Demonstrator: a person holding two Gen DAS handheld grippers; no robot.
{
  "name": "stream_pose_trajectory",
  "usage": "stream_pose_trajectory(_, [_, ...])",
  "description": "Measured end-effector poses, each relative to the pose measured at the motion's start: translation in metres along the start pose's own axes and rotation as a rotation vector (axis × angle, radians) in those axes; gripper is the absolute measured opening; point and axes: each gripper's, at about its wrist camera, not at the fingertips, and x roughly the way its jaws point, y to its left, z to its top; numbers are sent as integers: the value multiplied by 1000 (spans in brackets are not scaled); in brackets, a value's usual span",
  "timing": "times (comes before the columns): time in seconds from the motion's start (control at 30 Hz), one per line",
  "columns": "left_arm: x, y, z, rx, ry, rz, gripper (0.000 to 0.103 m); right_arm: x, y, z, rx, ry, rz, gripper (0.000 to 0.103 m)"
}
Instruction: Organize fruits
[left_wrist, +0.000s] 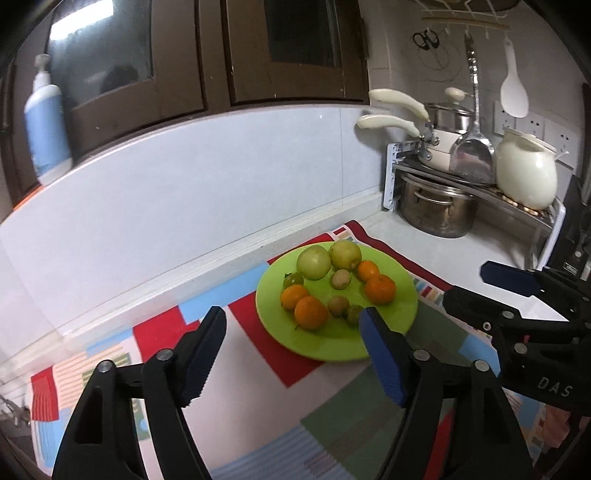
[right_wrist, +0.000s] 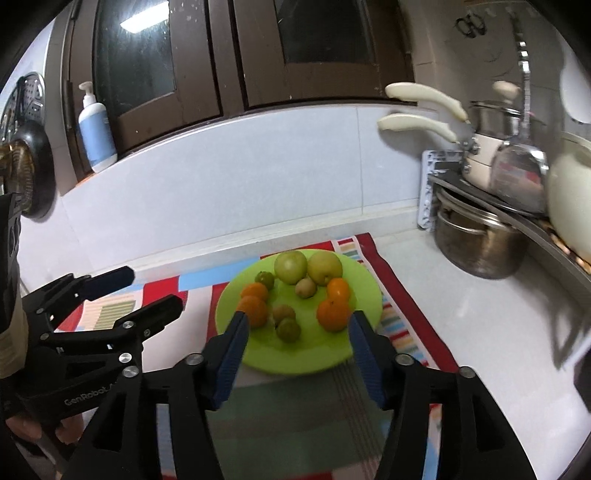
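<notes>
The fruits (left_wrist: 334, 284) sit together on a green plate (left_wrist: 402, 314), which lies on a colorful cloth (left_wrist: 258, 387) on the counter (left_wrist: 436, 236). The left tongs (left_wrist: 293, 321) and the right tongs (right_wrist: 297, 326) are both wide open, holding nothing, just above the plate's near edge.

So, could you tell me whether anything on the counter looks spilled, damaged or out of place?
Nothing stands out. All the fruit, orange and green, sits on the round lime-green plate, which lies flat on the colourful patchwork cloth. Nothing has rolled off or spilled. The left gripper and right gripper are both open and empty.
</notes>
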Motion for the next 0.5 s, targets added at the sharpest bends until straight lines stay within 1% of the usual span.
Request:
stream_pose_trajectory(0.1, [-22, 0, -8, -11, -11, -2, 85, -25, 9, -12, -8, -19, -32, 63])
stream_pose_trajectory(0.13, [-29, -1, -10, -14, -13, -5, 86, -34, 12, -15, -11, -22, -45, 64])
stream_pose_trajectory(0.2, [-45, -3, -15, -18, -21, -8, 89, -48, 16, -20, -11, -28, -60, 72])
stream_pose_trajectory(0.27, [-60, -6, -18, -25, -28, 0, 92, -65, 19, -24, -14, -44, -73, 75])
stream_pose_trajectory(0.33, [-73, -9, -21, -32, -36, 6, 94, -81, 21, -29, -16, -55, -75, 77])
stream_pose_trajectory(0.47, [-107, -17, -32, -51, -60, 46, 98, -105, 20, -41, -13, -53, -64, 77])
stream_pose_trajectory(0.5, [-114, -20, -35, -56, -64, 51, 99, -113, 19, -45, -10, -53, -63, 79])
